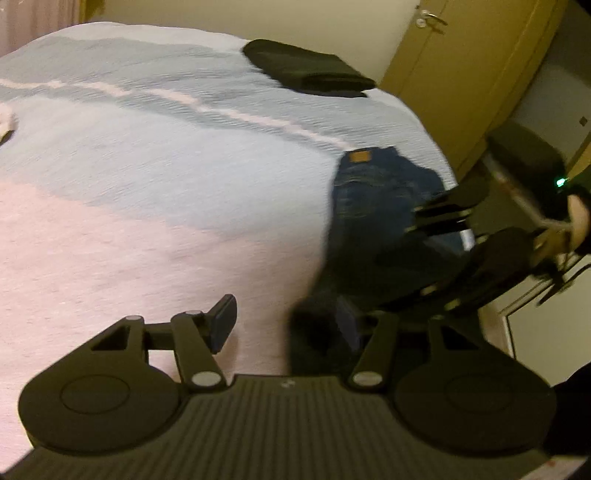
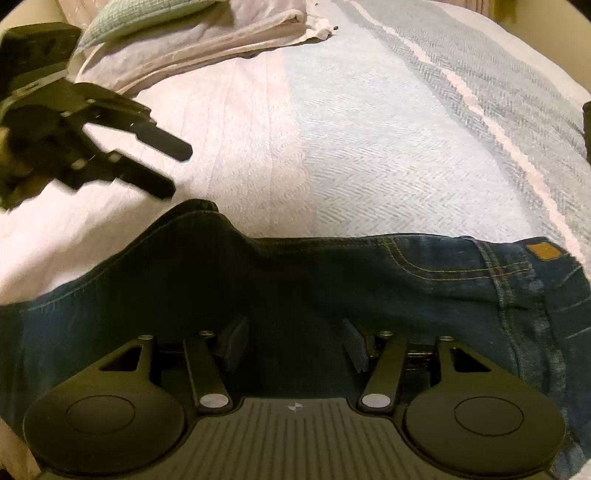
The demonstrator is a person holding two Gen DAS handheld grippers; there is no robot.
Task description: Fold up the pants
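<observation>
Dark blue denim is what you are working with: the pants (image 2: 332,280) lie along the near edge of the bed (image 2: 332,147), waistband and tan leather patch (image 2: 543,252) toward the right in the right wrist view. Beyond them the pink and pale blue woven bedspread runs bare and wide, so you have open room ahead. At its far left corner sit folded linens (image 2: 192,33); in the left wrist view a folded black garment (image 1: 310,70) rests at the far edge, close to a wooden door (image 1: 461,62).

Your right gripper (image 2: 295,343) points down over the denim, jaws apart, cloth showing between and under its pads; whether the pads touch it you cannot tell. Your left gripper (image 1: 284,325) hangs above the bedspread just beside the pants' left end, jaws apart, nothing clearly between them, though its right finger blurs into the dark cloth.
</observation>
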